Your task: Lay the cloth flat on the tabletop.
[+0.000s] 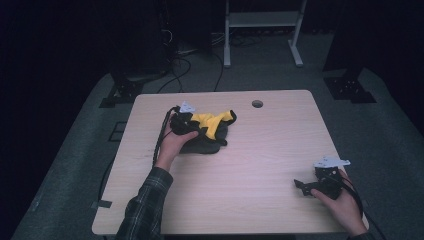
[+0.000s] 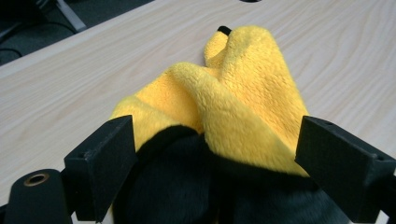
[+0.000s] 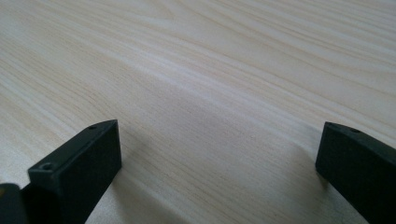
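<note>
A plush cloth (image 1: 216,121), yellow on one side and black on the other, lies bunched on the back left part of the wooden table (image 1: 250,165). My left gripper (image 1: 192,125) is at the cloth's left end. In the left gripper view the cloth (image 2: 243,93) bulges up between the jaws of that gripper (image 2: 217,158), which stand wide apart on either side and touch its edges. My right gripper (image 1: 301,186) rests low near the front right corner. Its jaws are open over bare wood in the right gripper view (image 3: 219,158).
A round cable hole (image 1: 257,104) sits near the table's back edge. Beyond the table stand a white frame (image 1: 262,30), cables on the floor and dark stand bases (image 1: 350,85) on both sides. A black cable (image 1: 161,137) trails from the left gripper.
</note>
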